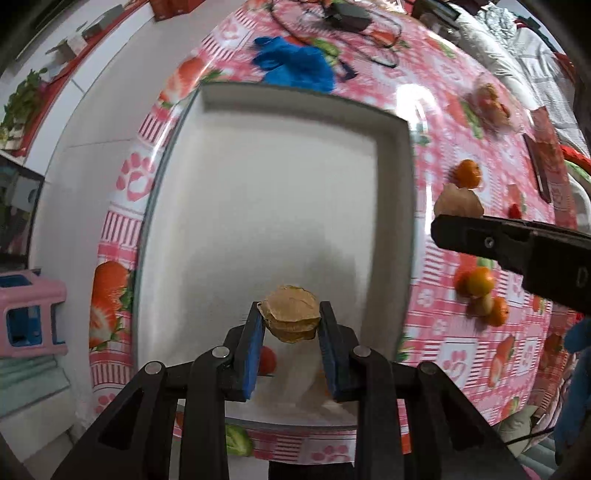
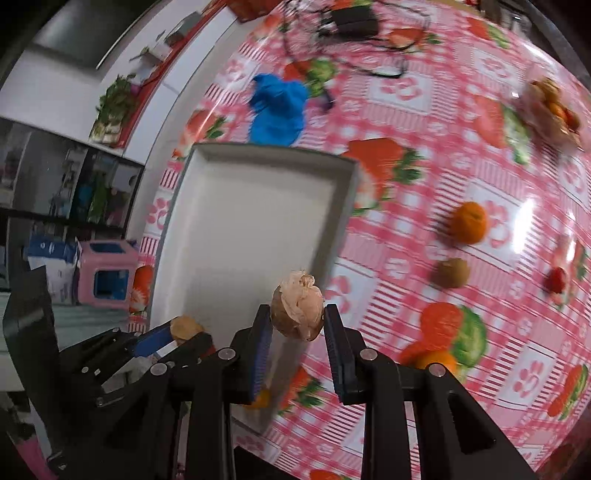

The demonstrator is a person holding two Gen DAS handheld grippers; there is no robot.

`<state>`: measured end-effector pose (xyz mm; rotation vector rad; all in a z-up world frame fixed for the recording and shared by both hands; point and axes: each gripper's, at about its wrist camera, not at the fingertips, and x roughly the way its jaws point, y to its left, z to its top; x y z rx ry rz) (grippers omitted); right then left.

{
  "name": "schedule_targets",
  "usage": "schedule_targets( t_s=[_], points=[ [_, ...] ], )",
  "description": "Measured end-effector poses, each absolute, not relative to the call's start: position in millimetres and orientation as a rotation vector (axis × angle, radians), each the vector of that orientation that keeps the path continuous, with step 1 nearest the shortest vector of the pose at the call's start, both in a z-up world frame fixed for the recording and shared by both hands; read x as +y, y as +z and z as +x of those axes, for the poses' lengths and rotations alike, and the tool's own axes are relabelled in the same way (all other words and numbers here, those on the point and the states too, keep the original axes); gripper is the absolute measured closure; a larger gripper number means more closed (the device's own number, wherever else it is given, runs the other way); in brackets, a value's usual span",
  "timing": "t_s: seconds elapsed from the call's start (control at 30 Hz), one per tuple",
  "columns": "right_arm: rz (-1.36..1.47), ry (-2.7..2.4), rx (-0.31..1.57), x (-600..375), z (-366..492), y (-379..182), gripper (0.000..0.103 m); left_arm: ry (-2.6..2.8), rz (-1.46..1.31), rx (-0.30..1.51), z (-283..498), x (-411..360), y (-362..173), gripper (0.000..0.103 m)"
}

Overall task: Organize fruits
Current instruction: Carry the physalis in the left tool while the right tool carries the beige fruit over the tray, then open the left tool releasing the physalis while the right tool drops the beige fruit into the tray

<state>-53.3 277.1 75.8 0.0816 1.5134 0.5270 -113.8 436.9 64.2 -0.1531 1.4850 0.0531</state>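
My left gripper [image 1: 290, 317] is shut on a tan husked physalis [image 1: 290, 314] and holds it over the near part of the white tray [image 1: 266, 155]. A red fruit [image 1: 266, 360] and an orange one lie in the tray under the fingers. My right gripper [image 2: 297, 314] is shut on a pale husked fruit [image 2: 297, 312] above the tray's right rim [image 2: 345, 210]. The right gripper also shows in the left wrist view [image 1: 458, 221], with its fruit [image 1: 458, 201]. The left gripper shows at the lower left of the right wrist view [image 2: 173, 338].
Loose oranges [image 2: 469, 223], a brown fruit [image 2: 451, 273] and a small red fruit [image 2: 556, 280] lie on the pink strawberry tablecloth right of the tray. A blue cloth [image 2: 277, 110], cables and a black adapter [image 2: 354, 20] lie beyond the tray. A clear bag of fruit [image 2: 552, 107] sits far right.
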Motion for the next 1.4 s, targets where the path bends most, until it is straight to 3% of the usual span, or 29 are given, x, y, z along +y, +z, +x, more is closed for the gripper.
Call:
schedule_targets(
  t_s=[0.77, 0.83, 0.97, 1.03, 1.1, 1.33, 1.37, 1.4],
  points=[
    [-0.01, 0.528, 1.63, 335.7, -66.3, 30.7, 0.073, 0.042, -0.115, 1.563, -119.0, 451.0, 23.3, 0.069],
    [-0.011, 0.526, 1.634, 335.3, -66.5, 29.9, 0.072, 0.044, -0.105, 1.567, -118.0, 449.1, 21.3, 0.062],
    [-0.009, 0.519, 1.639, 336.6, -66.7, 27.9, 0.072, 0.058, -0.086, 1.556, -119.5, 454.0, 24.5, 0.032],
    [-0.006, 0.515, 1.638, 336.9, -66.0, 28.1, 0.067, 0.064, -0.086, 1.551, -119.7, 454.2, 26.6, 0.027],
    [0.005, 0.511, 1.63, 336.3, -66.0, 29.6, 0.036, 0.067, -0.083, 1.553, -119.8, 456.9, 28.0, 0.026],
    [0.031, 0.506, 1.601, 329.9, -62.7, 42.4, 0.035, 0.071, -0.068, 1.556, -117.8, 457.9, 33.4, 0.025],
    [0.036, 0.502, 1.596, 327.8, -62.2, 44.8, 0.03, 0.068, -0.068, 1.552, -117.5, 456.8, 35.1, 0.025],
    [0.037, 0.498, 1.592, 326.8, -62.6, 46.0, 0.014, 0.067, -0.073, 1.548, -117.4, 453.7, 38.3, 0.024]
  ],
)
